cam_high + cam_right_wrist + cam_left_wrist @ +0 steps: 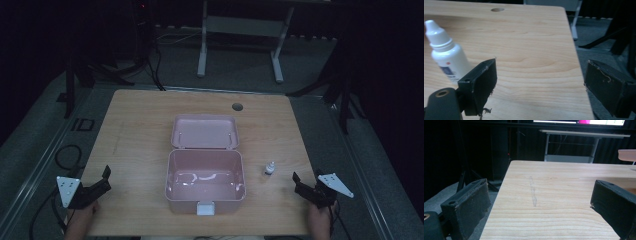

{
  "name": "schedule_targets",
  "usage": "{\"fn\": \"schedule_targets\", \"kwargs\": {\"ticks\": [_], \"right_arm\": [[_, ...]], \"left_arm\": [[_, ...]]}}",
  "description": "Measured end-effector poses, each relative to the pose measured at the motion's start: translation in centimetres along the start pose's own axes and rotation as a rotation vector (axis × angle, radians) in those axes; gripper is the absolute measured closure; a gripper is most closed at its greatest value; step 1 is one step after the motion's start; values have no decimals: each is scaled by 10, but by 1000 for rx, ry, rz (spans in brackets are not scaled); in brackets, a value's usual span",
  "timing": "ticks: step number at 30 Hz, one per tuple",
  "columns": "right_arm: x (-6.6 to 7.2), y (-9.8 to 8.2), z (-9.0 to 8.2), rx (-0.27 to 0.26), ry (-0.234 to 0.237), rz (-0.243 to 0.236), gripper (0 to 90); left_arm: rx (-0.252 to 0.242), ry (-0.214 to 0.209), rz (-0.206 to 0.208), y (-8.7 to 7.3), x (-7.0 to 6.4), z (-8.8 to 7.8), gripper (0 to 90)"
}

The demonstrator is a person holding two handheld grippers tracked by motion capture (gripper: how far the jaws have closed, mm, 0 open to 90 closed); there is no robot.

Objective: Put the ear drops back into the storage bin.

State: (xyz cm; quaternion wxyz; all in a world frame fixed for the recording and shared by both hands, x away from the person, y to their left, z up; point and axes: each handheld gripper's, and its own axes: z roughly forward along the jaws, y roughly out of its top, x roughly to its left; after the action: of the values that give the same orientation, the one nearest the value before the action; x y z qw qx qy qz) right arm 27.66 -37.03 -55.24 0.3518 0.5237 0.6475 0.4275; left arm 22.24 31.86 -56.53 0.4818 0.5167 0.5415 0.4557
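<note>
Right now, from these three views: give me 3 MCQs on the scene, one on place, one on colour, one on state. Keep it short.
1. Where does the small white bottle stand?
A. Inside the box
B. On the table, right of the box, in front of the right tongs
C. By the left tongs

2. What colour is the box?
A. Blue
B. Pink
C. Green

3. How is the box lid?
A. Shut and latched
B. Swung open, lying behind the box
C. Taken off, set on the floor

Answers:
1 B: the high view shows it on the table between the box and the right tongs.
2 B: walls and lid are pale pink.
3 B: the lid lies back behind the box, whose inside shows nothing in it.
</note>
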Motion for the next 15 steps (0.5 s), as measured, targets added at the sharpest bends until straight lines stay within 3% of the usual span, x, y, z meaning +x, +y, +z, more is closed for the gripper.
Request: {"fn": "schedule_targets", "kwargs": {"ticks": [5,7,9,10,11,12,15], "right_arm": [[2,1,2,19,13,-16,108],[2,2,6,68,22,-10,144],[-1,3,10,112,83,15,132],[-2,4,11,149,91,25,135],[-2,4,11,149,91,25,135],[-4,5,14,214,109,16,131],[-5,6,15,244,131,3,127]], "left_arm": [[-2,-2,1,0,0,0,23],[-3,-4,3,0,0,0,24],[-4,-6,2,0,0,0,24],[-4,-6,2,0,0,0,24],[-4,-6,3,0,0,0,24],[-4,-6,4,0,0,0,24],[-5,-6,6,0,0,-1,23]]}}
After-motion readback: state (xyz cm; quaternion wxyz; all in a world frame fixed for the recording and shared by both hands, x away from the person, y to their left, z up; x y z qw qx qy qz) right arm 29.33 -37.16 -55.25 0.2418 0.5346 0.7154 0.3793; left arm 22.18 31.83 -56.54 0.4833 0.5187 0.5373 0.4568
